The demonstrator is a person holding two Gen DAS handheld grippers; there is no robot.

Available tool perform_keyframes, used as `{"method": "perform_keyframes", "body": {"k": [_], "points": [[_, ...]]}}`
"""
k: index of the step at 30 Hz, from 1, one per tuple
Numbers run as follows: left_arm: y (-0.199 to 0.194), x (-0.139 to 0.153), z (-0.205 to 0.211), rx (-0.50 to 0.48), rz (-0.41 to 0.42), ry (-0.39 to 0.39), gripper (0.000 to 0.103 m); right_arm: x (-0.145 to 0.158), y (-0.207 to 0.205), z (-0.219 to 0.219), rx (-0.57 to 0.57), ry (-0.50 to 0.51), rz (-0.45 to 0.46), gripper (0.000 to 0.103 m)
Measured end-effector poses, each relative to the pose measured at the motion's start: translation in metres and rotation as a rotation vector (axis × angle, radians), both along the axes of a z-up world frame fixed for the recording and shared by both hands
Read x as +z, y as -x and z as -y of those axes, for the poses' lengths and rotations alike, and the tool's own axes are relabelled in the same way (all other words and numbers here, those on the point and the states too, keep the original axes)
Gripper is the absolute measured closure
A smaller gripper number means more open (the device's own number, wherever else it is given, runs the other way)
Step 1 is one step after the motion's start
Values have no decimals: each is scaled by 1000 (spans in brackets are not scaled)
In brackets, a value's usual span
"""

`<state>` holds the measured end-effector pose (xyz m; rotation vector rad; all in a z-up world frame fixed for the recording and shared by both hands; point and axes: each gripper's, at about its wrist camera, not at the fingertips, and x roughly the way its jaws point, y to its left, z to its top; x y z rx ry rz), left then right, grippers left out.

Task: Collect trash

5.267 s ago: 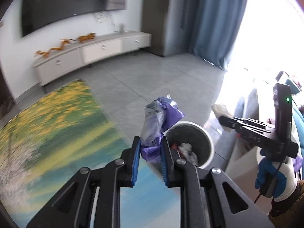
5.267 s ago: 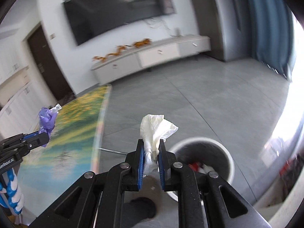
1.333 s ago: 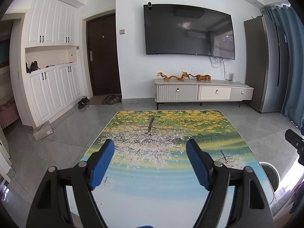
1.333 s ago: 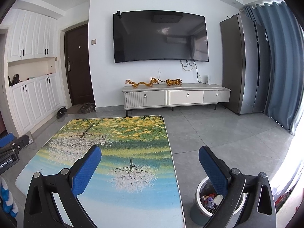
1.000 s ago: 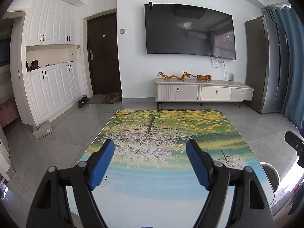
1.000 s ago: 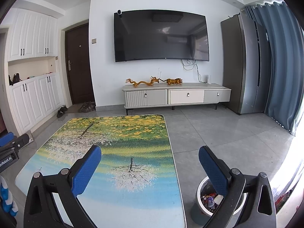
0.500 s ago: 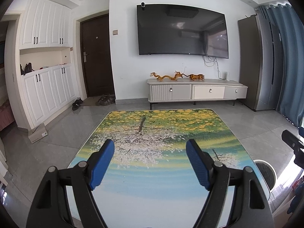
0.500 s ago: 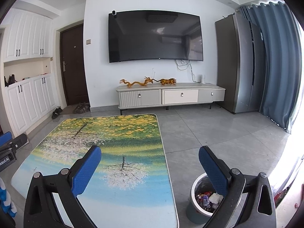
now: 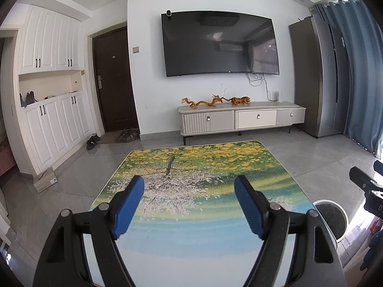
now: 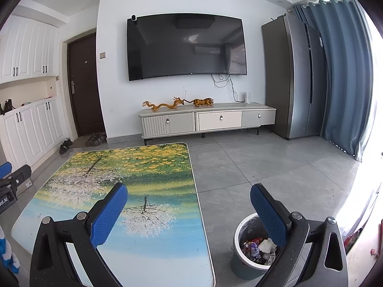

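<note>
**Both grippers empty, trash in the bin**

The left gripper (image 9: 189, 191) hangs over the painted coffee table (image 9: 191, 244) with its blue pads spread wide and nothing between them. The right gripper (image 10: 189, 199) is likewise spread and empty, one pad over the table's right edge, the other over the trash bin (image 10: 237, 246) on the grey tile floor just beside the table.

About 5 seconds earlier each gripper was clamped on a piece of trash above that bin: the left on a crumpled purple wrapper, the right on a white tissue. Now both pieces are gone from the jaws, and the bin holds a heap of crumpled trash (image 10: 259, 248) in which white paper and something purple show. Both views have swung from the bin back toward the TV wall, and over the last second the left view has shifted slightly while the right has stayed nearly fixed.

Judged from this, the 2 pieces have been dropped in. The tabletop shows no loose litter in either view, and none is visible on the floor near the TV cabinet (image 9: 241, 119). The collection looks complete, or close to it, unless litter lies outside these views.
</note>
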<state>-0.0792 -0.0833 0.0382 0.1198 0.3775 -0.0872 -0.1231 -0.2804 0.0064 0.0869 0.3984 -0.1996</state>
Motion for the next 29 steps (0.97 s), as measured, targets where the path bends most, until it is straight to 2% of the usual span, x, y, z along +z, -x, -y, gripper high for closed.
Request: {"method": "perform_keyframes", "body": {"k": [8, 29], "points": [[-1, 1, 14, -27, 10, -12, 26, -4, 0, 2, -12, 1, -12, 0], [-2, -4, 16, -54, -22, -1, 26, -6, 0, 3, -22, 2, -20, 0]]}}
